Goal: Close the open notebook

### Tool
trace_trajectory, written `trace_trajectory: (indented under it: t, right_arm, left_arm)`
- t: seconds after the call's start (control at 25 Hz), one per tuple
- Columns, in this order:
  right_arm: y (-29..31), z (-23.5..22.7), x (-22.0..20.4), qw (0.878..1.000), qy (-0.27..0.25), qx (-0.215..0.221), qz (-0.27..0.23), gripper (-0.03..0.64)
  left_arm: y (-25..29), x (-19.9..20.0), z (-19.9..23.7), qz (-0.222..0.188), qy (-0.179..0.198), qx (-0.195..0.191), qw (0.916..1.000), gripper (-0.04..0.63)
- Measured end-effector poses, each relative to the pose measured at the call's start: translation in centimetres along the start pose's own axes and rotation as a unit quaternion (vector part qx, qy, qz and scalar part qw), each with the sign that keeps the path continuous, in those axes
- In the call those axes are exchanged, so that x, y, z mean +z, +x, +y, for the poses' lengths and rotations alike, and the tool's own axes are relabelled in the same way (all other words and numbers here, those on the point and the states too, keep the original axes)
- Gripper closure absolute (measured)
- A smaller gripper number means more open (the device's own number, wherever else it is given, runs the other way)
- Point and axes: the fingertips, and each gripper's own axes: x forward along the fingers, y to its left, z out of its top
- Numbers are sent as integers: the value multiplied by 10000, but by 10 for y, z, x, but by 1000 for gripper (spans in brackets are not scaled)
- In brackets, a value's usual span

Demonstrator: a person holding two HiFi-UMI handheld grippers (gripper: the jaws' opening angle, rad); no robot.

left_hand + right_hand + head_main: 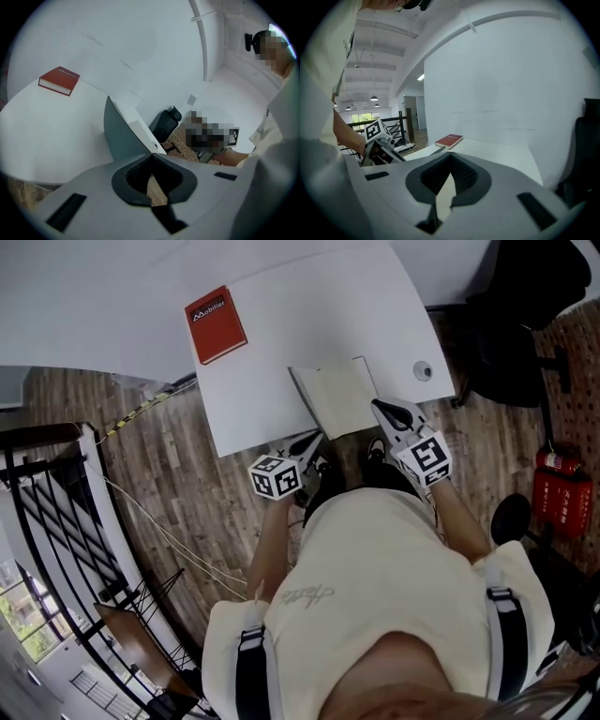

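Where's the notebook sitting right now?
In the head view the notebook lies at the near edge of the white table, right of centre. The right gripper is at its near right corner, and the red book sits at the far left.

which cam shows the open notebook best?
Head view. The notebook shows nearly whole there, cream page up, grey cover along its left, near the white table's front edge. Left gripper view is close but shows only the tilted grey cover and a strip of page. Right gripper view gives at most a dark sliver, possibly its edge.
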Motion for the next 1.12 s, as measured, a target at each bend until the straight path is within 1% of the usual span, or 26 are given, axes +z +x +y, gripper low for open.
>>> trace_trajectory:
  t: [0.2, 0.36, 0.56, 0.88, 1.12]
  right_arm:
    - [-5, -11, -3, 9999, 25, 140, -74, 609]
    - [-13, -23, -6, 9998, 90, 160, -99, 609]
    - [-21, -38, -14, 9997, 161, 168, -103, 609]
    - [-29, -49, -23, 9993, 260, 252, -78, 609]
    - [-33, -61, -27, 9990, 337, 277, -97, 609]
  left_arm:
    - [11, 2, -13, 0, 89, 86, 9999, 574]
    - [21, 2, -21, 5, 113, 146, 9998, 574]
    - [34, 1, -30, 31, 135, 153, 9998, 574]
    - [55, -3, -42, 95, 162, 166, 9997, 574]
    - [73, -9, -48, 221, 235, 175, 9993, 574]
